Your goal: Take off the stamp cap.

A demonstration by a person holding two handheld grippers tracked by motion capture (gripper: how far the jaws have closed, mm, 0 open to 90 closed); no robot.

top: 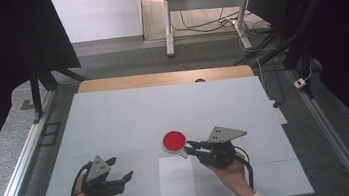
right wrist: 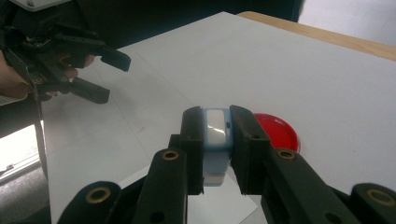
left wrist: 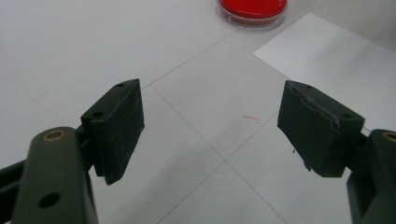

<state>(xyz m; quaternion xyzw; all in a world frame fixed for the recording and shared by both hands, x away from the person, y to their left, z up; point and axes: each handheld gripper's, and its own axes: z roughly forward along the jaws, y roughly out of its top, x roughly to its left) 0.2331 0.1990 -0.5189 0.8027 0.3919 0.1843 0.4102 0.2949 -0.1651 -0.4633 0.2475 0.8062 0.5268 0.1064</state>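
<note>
A small pale-blue and white block is pinched between the jaws of my right gripper, which is shut on it. In the high view this gripper hovers just right of and in front of a round red dish, with the block at its tips. The dish lies right behind the held block. My left gripper rests at the front left, jaws wide open with nothing between them. Its own view looks over bare table toward the dish.
A white paper sheet lies flat on the white table in front of the dish, between the two hands. A faint red mark is on the table surface. A wooden edge runs along the table's far side.
</note>
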